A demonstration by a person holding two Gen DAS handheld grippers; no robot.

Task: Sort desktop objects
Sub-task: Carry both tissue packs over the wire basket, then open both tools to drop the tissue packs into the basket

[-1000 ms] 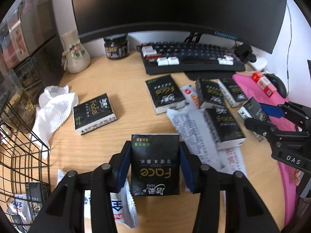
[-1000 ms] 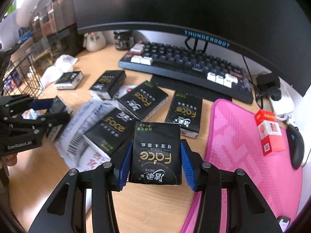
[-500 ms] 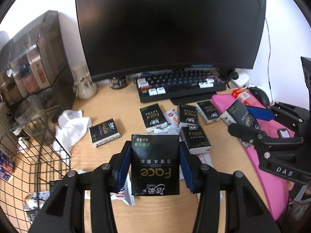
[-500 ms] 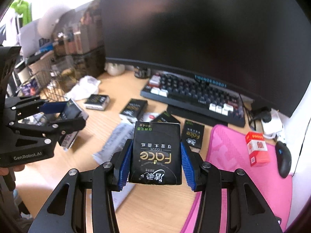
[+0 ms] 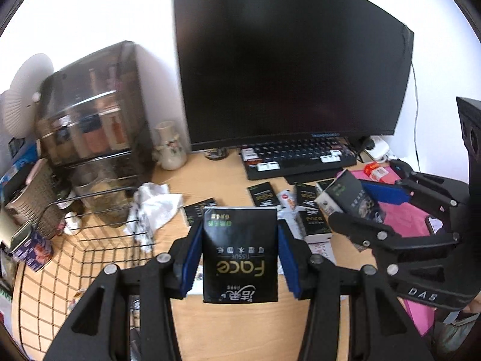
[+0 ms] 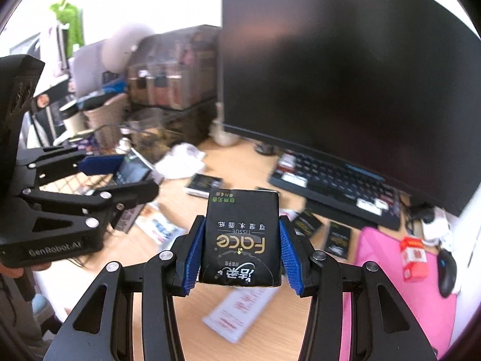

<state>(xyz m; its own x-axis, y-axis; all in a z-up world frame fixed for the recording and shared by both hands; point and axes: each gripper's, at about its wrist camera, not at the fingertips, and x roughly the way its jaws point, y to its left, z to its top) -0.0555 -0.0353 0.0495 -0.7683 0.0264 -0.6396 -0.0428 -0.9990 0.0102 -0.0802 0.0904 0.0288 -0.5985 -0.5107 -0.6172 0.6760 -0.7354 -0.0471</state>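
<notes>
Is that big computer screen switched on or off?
It looks off: the monitor is uniformly black in both views, with no picture or glow.

At frame centre, a black tissue pack (image 5: 240, 254) bears gold lettering and a green strip, between blue pads (image 5: 192, 258). A black wire basket (image 5: 90, 258) fills the lower left over the tan wooden desk (image 5: 234, 325). At right lie a pink mat (image 6: 387, 273) and red-and-white box (image 6: 414, 258). The monitor (image 5: 288, 60) is black.

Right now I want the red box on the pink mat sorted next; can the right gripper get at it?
Probably not yet: the right gripper is shut on a black tissue pack. The red box itself lies uncovered on the pink mat.
</notes>
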